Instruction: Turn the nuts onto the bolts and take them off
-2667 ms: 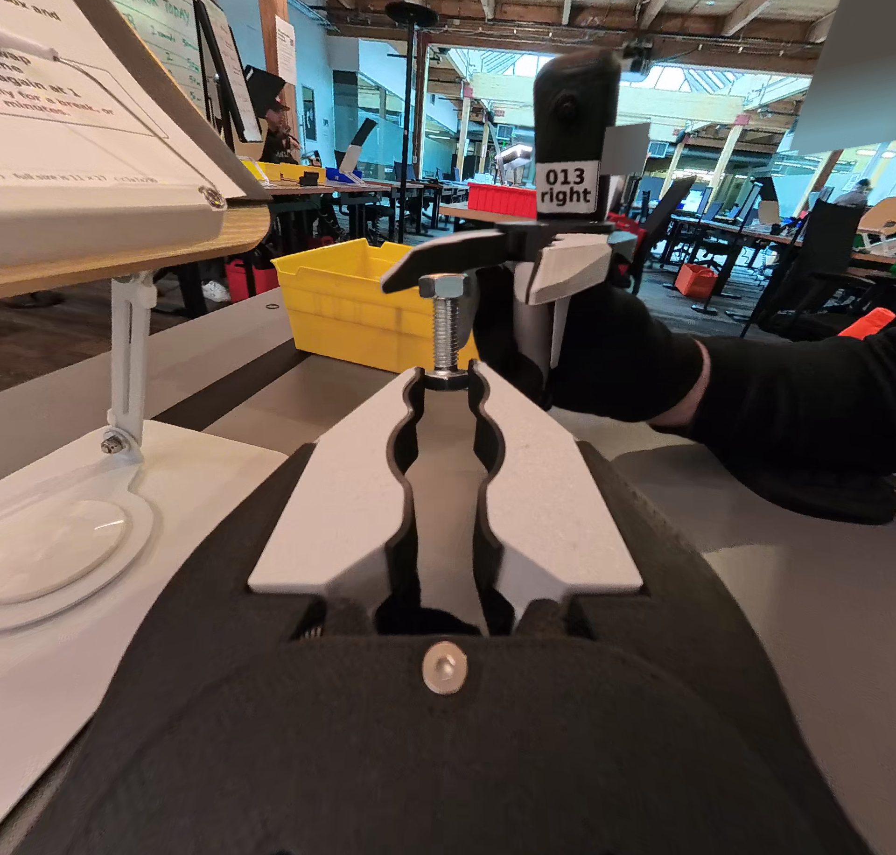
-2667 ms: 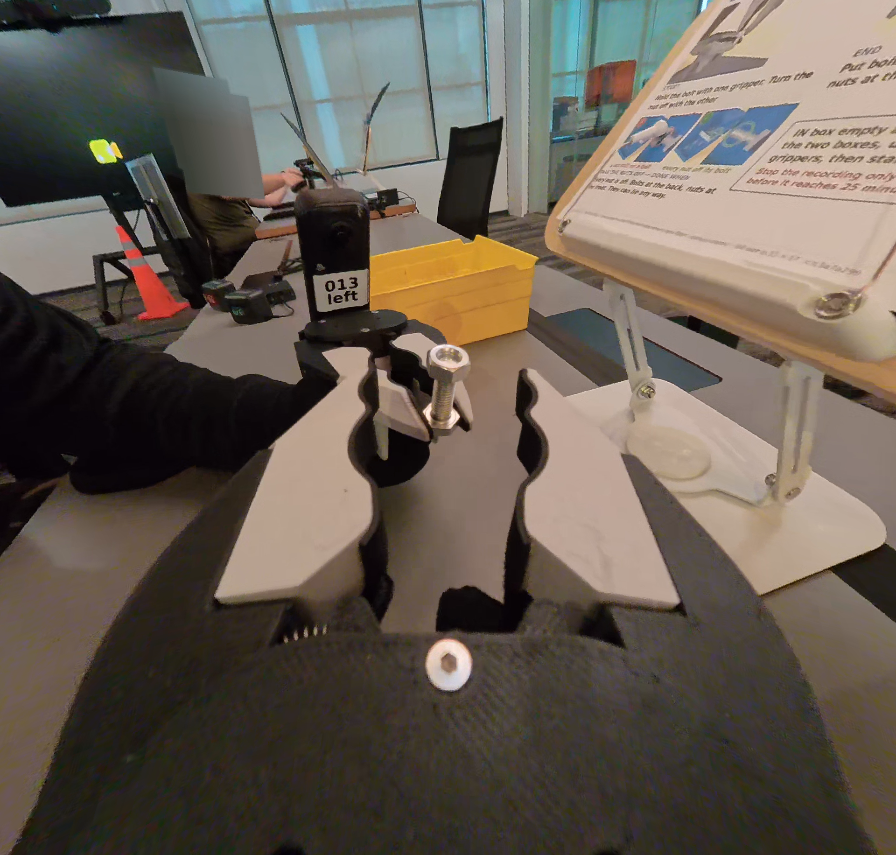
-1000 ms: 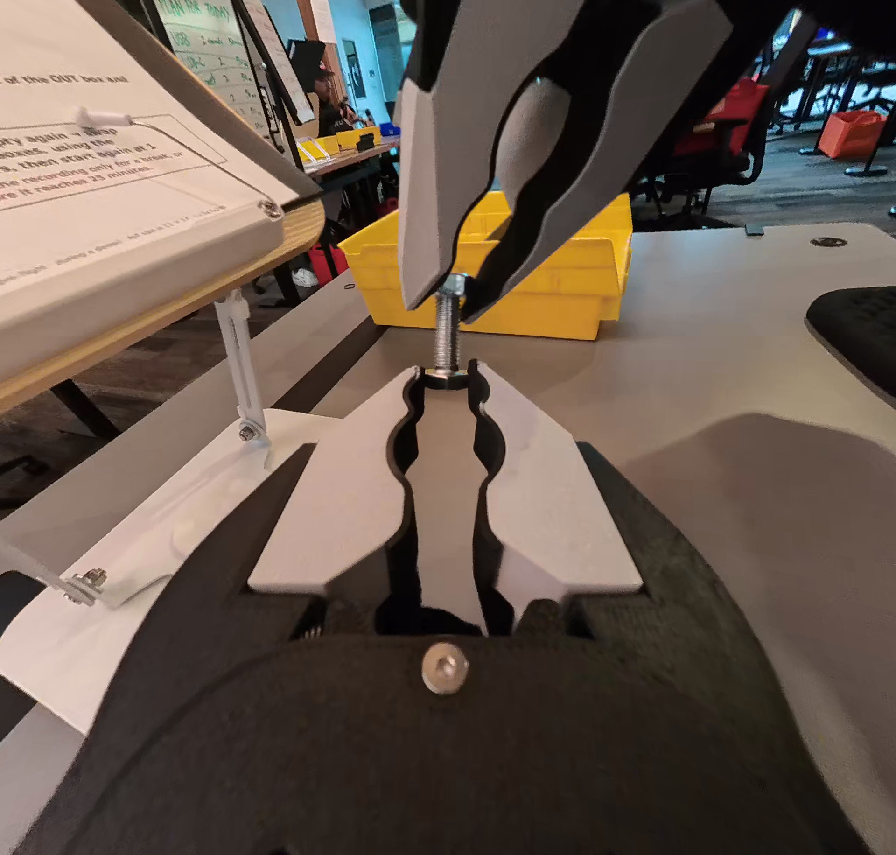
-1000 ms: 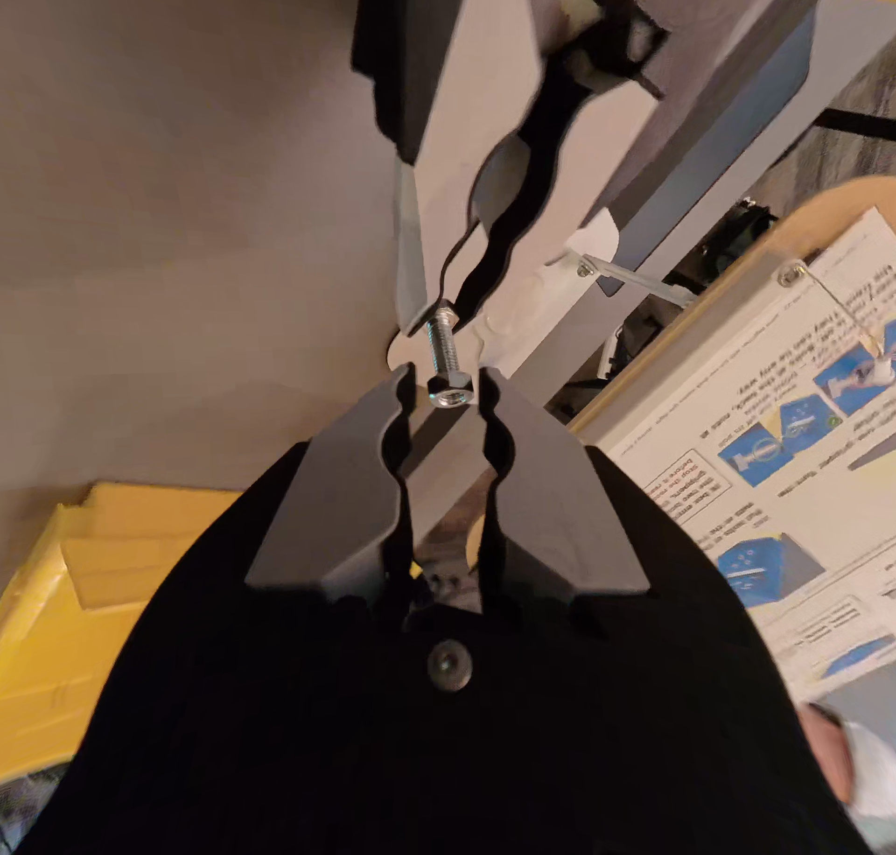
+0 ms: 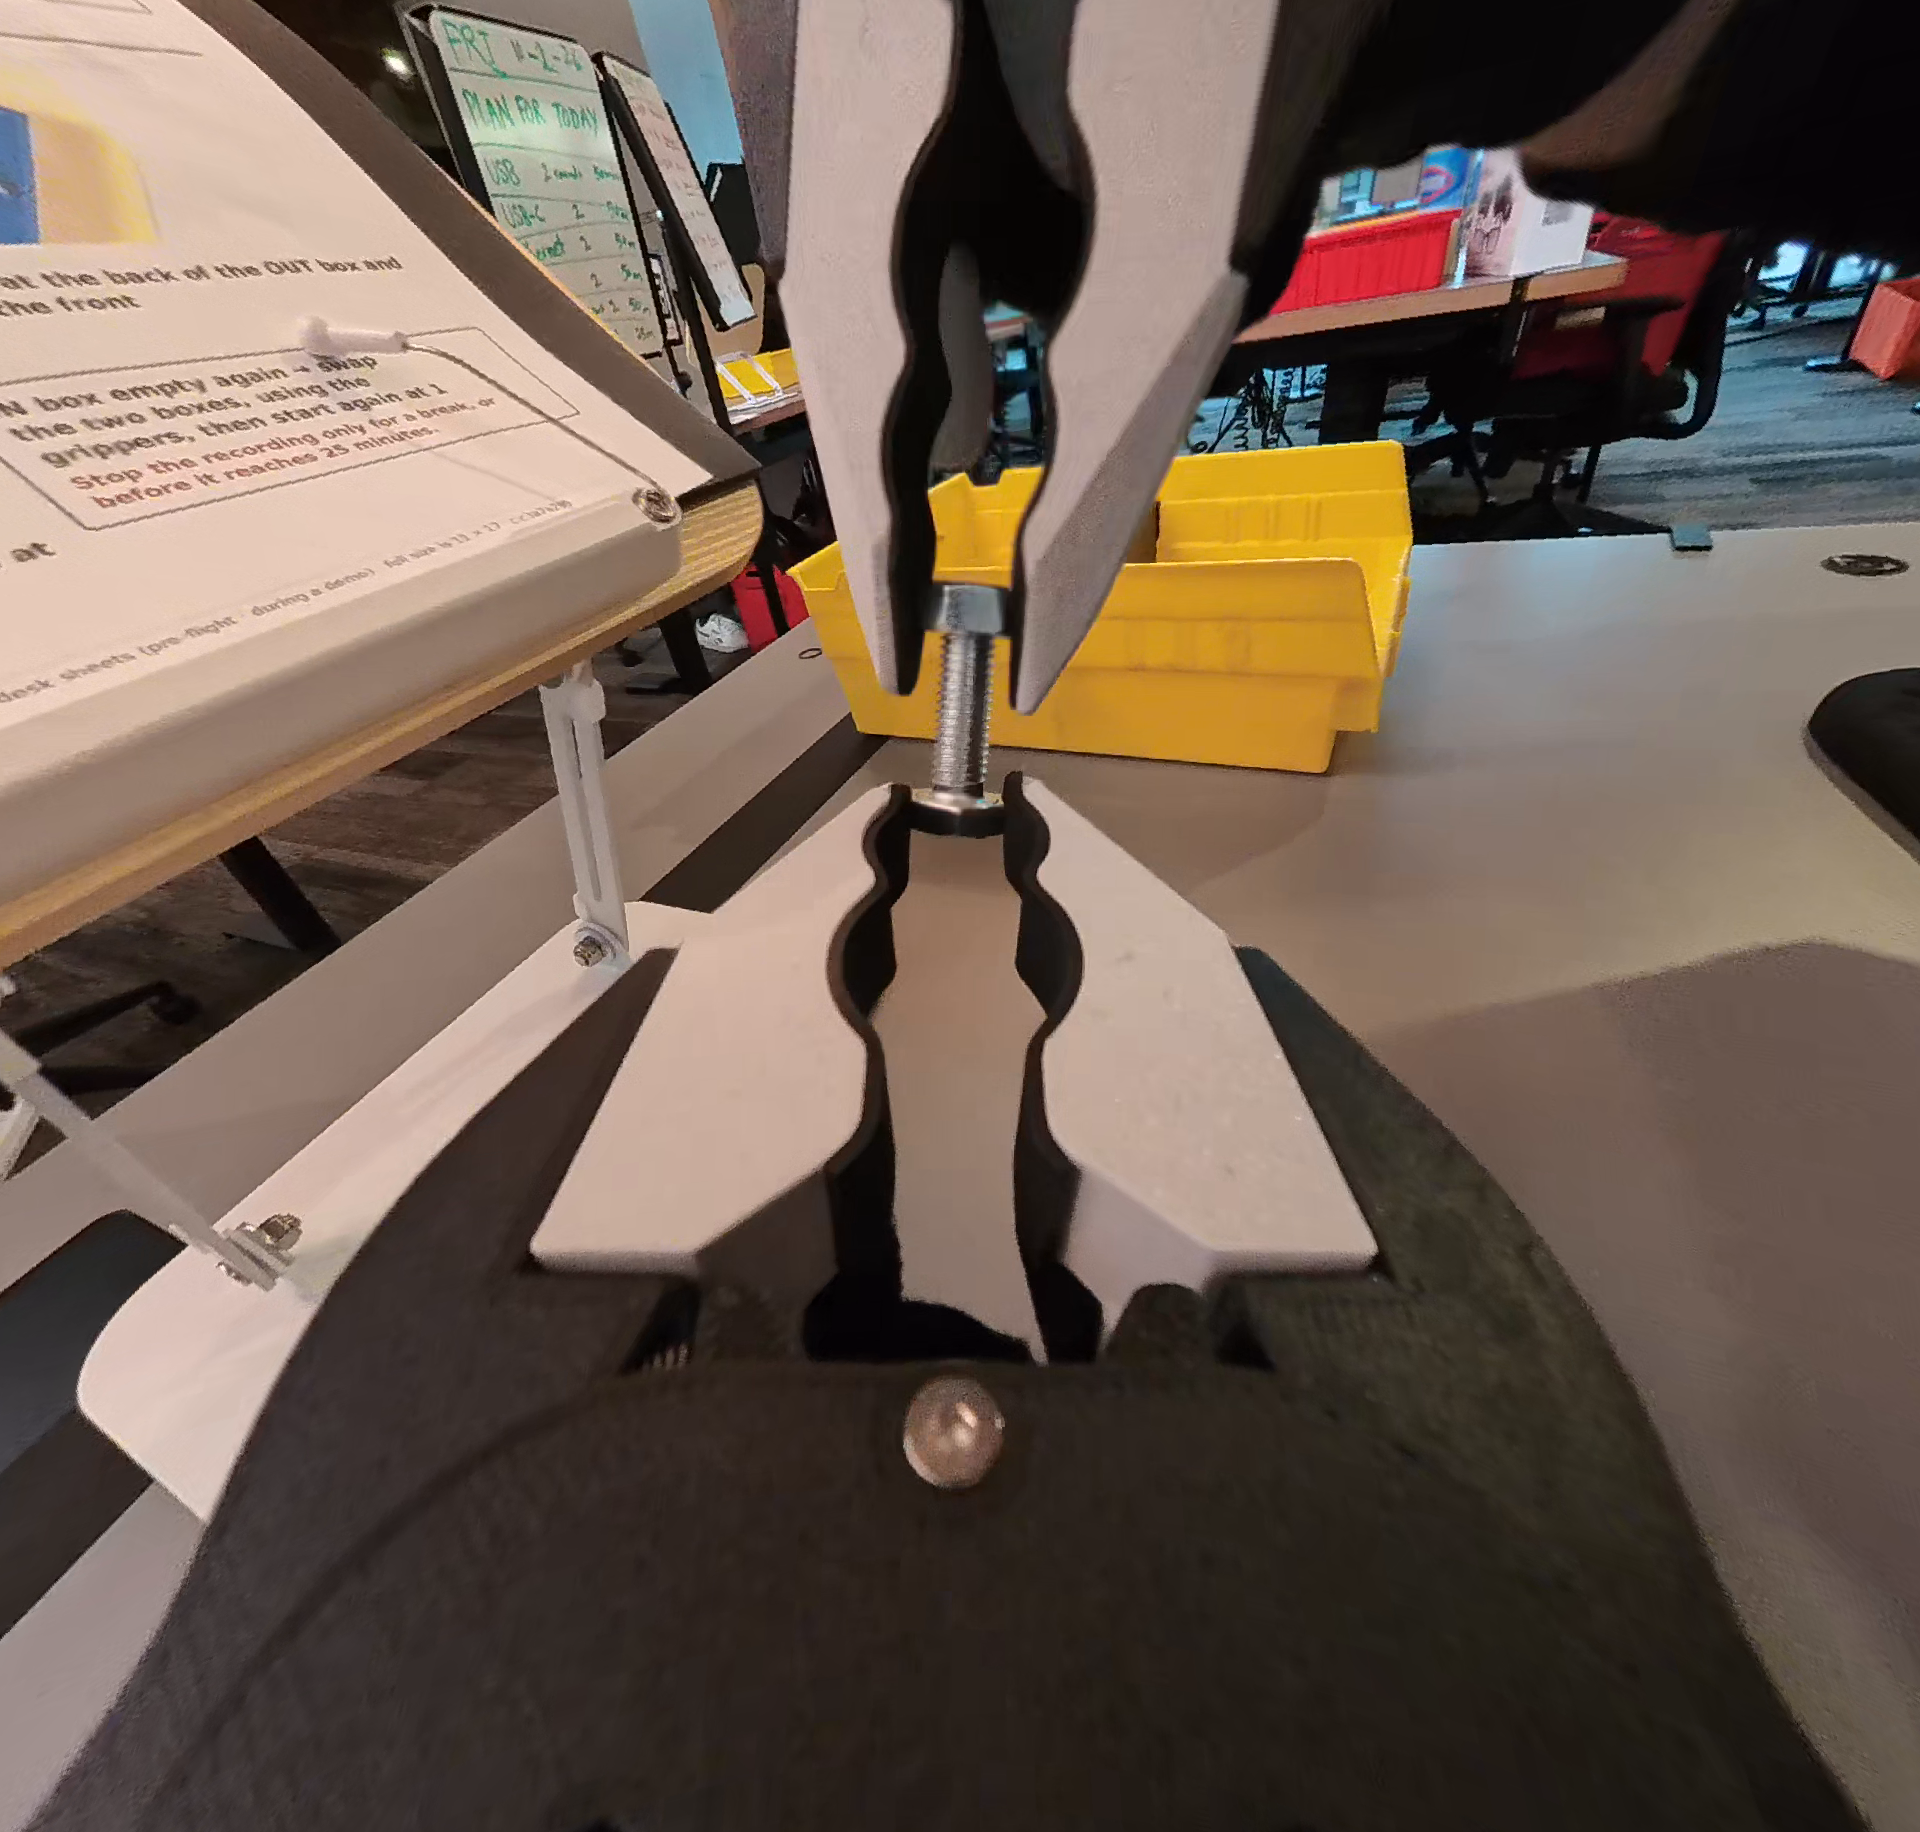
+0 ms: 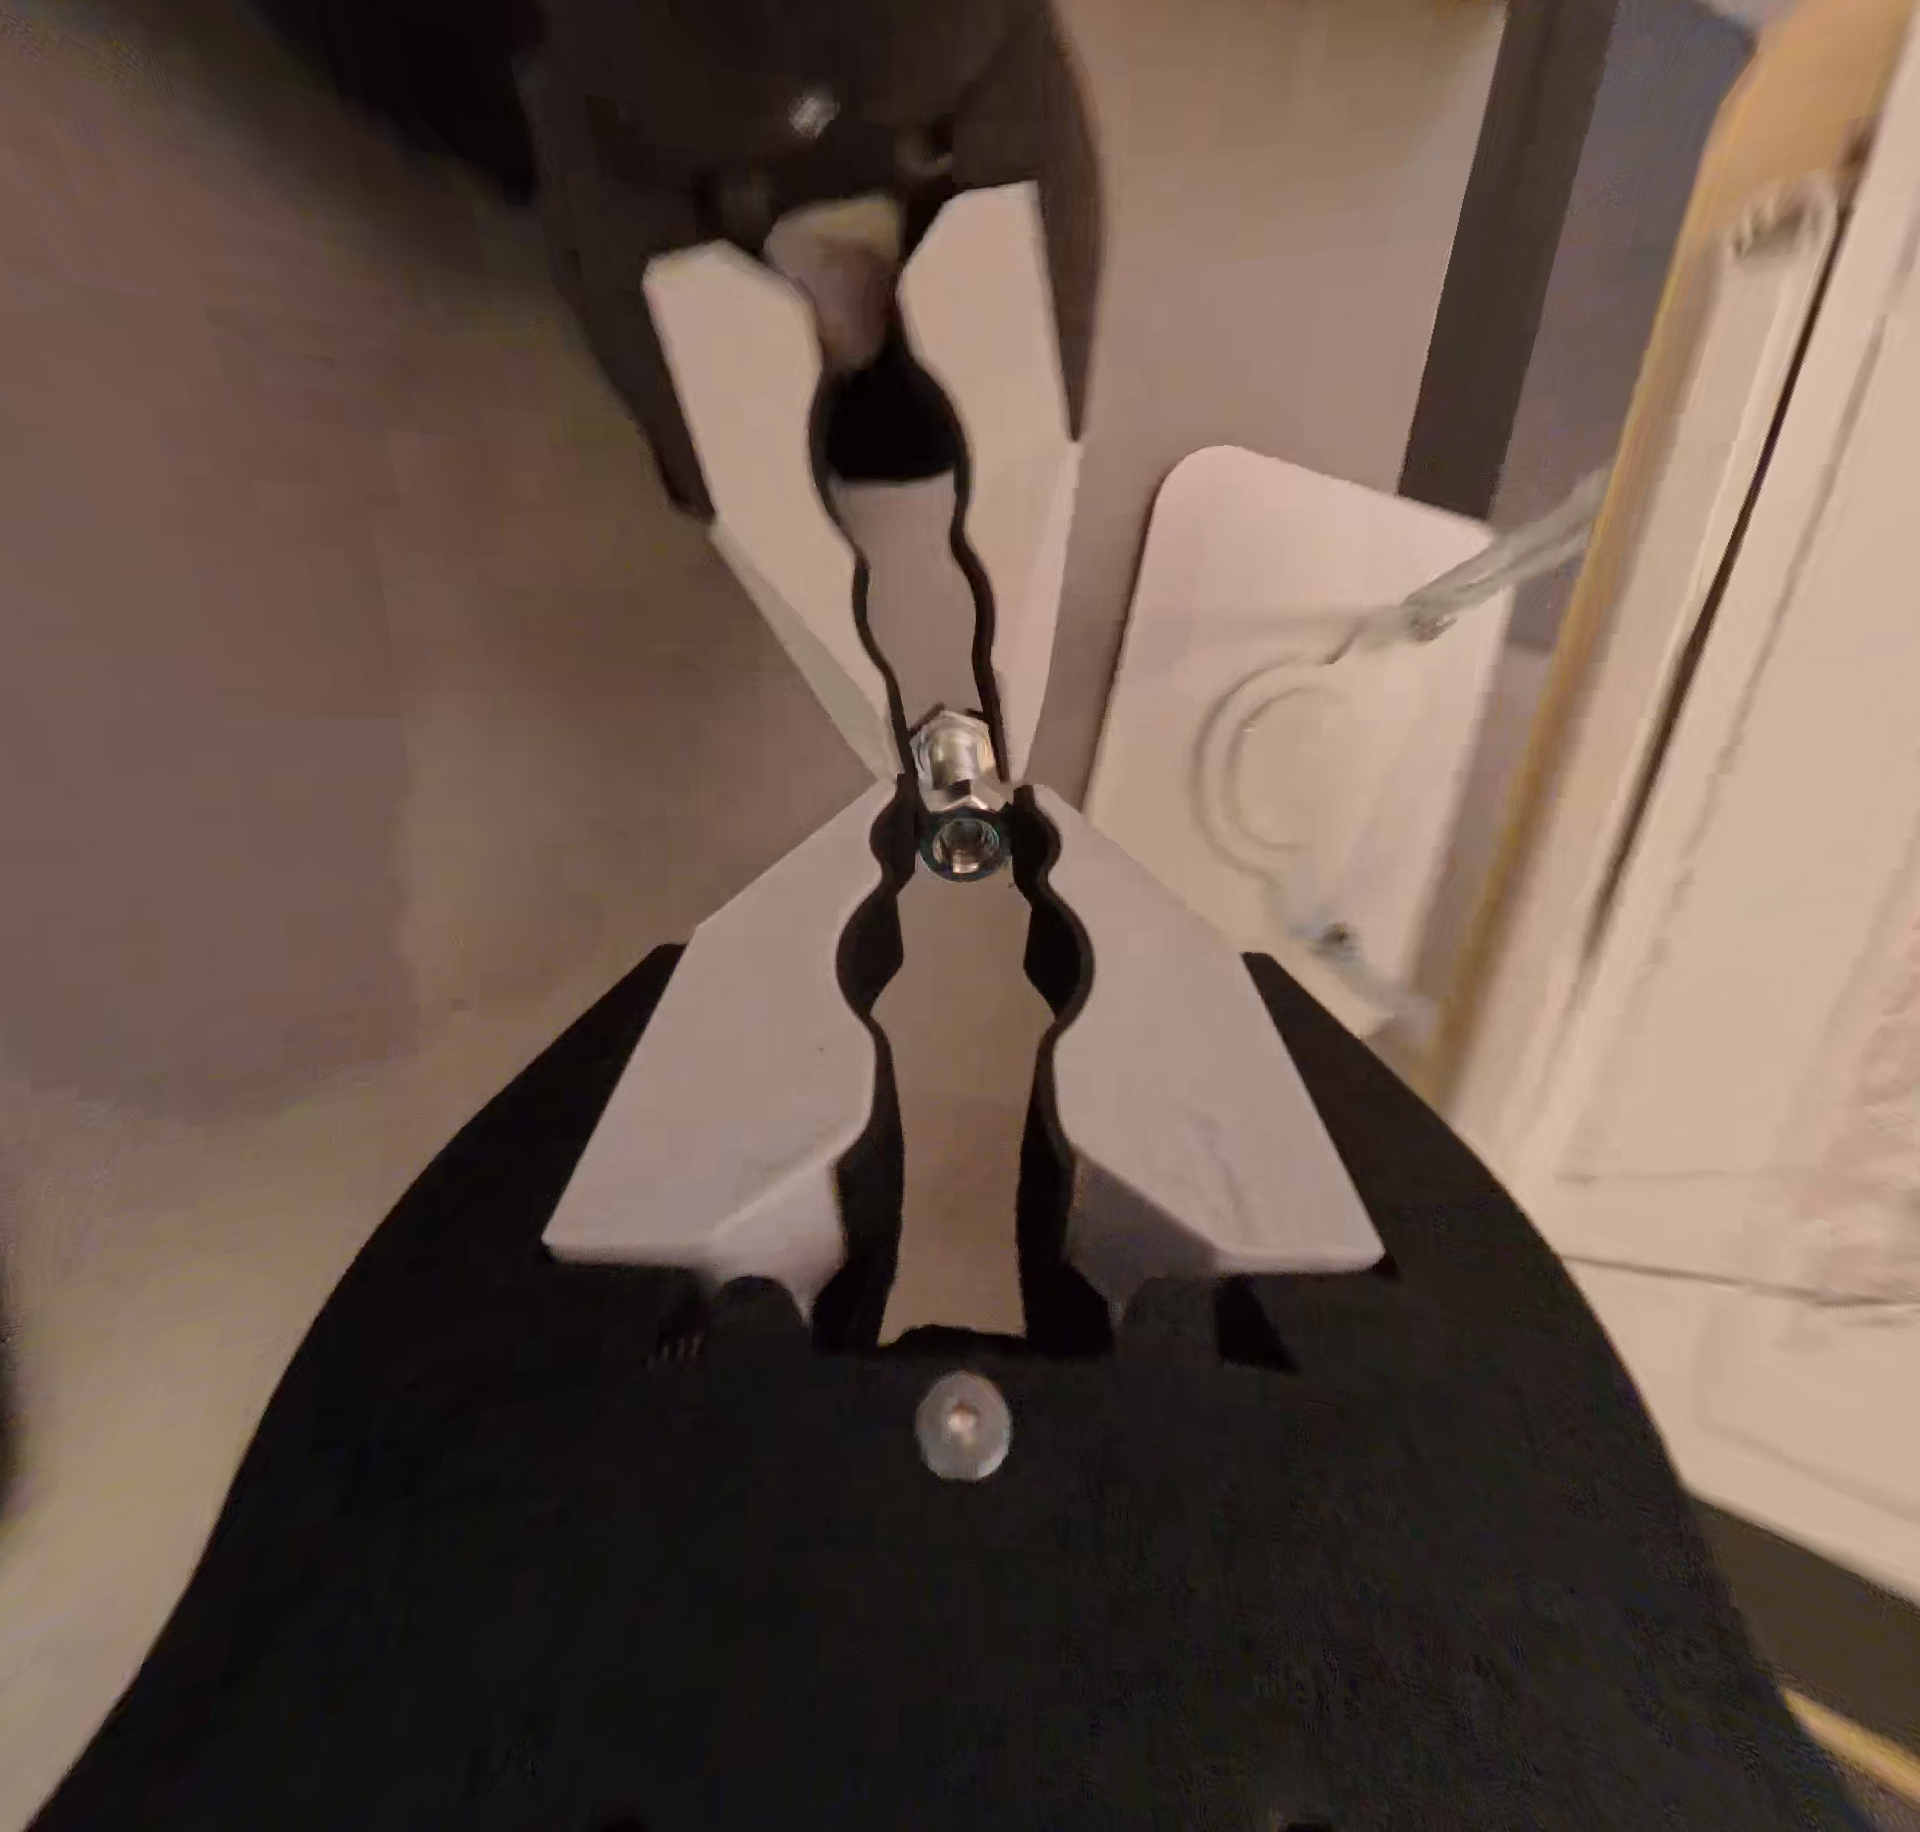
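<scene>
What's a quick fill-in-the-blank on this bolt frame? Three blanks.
1. The left tool is shut on the ___ of the upright bolt.
2. The right tool, pointing down from above, is shut on the ___ at the bolt's top end.
3. The bin on the table behind the bolt is ___ in colour.

Missing words: head; nut; yellow

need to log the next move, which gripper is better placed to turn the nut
Right. The right gripper comes down from above, closed on the nut at the bolt's top; the left gripper clamps the bolt's head end.
</scene>
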Motion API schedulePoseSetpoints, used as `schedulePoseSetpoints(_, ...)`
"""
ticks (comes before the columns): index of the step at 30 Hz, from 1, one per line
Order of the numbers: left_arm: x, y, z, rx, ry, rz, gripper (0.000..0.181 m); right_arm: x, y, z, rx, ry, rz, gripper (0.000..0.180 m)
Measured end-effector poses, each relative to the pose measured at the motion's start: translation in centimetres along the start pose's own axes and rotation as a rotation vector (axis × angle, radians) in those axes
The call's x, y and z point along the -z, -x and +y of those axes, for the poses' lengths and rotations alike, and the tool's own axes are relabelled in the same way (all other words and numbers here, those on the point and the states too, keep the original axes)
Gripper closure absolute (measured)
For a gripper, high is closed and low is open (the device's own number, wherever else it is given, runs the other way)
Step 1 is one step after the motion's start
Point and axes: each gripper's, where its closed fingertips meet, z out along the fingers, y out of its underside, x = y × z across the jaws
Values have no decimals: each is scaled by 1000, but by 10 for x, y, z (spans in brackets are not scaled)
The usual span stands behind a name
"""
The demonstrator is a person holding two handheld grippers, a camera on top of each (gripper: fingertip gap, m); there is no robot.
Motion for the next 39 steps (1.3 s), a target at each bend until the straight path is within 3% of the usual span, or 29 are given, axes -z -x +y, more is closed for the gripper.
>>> schedulePoseSetpoints(5, 1, 1, 1, 37, -8, 18, 165, -1, -10, 10, 590, 341, 194, 164)
schedulePoseSetpoints(9, 1, 2, 1, 43, -14, 16, 165, 0, -13, 8, 644, 426, 246, 158)
schedulePoseSetpoints(10, 2, 2, -1, 46, -21, 13, 165, 2, -15, 6, 591, 396, 252, 145)
schedulePoseSetpoints(12, 3, 4, -3, 40, -25, 3, 165, 6, -13, 3, 393, 281, 224, 137)
schedulePoseSetpoints(19, 5, 11, -4, 26, -27, -40, 165, 18, -14, 7, -483, -172, 37, 148)
schedulePoseSetpoints(25, 2, 7, -2, -8, -10, -50, 165, 9, -5, -7, -721, -350, -138, 156)
schedulePoseSetpoints(32, 3, 8, -2, -4, -9, -44, 164, 4, -7, -8, -549, -269, -85, 162)
schedulePoseSetpoints(39, 2, 5, 1, 4, 1, -24, 165, 2, -2, -3, -33, -2, -5, 162)
